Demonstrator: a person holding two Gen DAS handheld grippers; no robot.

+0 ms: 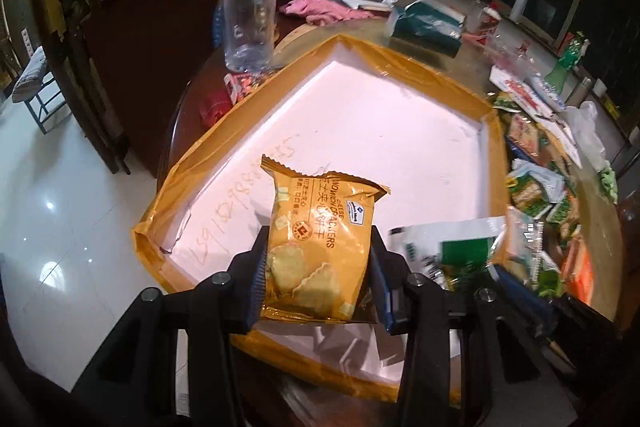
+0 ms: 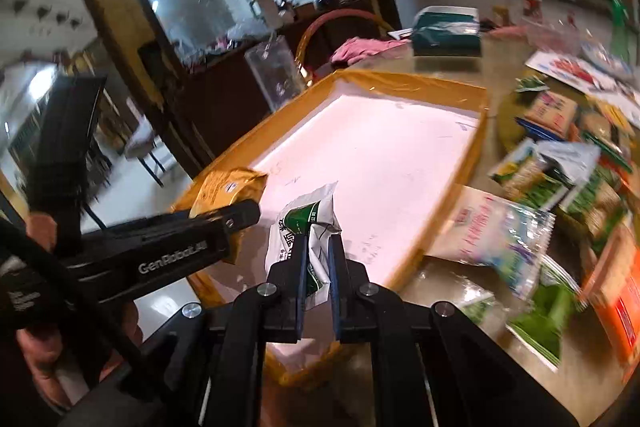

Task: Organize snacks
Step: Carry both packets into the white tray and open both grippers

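Note:
A yellow packet of cheese sandwich crackers (image 1: 316, 247) is clamped between the pads of my left gripper (image 1: 318, 259), held over the near part of a shallow white tray with an orange-taped rim (image 1: 400, 59). My right gripper (image 2: 318, 247) is shut on a crumpled white and green snack packet (image 2: 308, 227), above the tray's near edge (image 2: 452, 195). In the right wrist view the left gripper (image 2: 244, 215) reaches in from the left with the yellow packet (image 2: 228, 187). The white and green packet (image 1: 452, 243) shows blurred at the right of the left wrist view. Nothing lies in the tray.
A heap of green, white and orange snack packets (image 2: 560, 195) covers the round table right of the tray. A clear glass mug (image 1: 248, 23), a pink cloth (image 1: 320, 9) and a dark green box (image 1: 430, 25) stand beyond the tray. White floor lies to the left.

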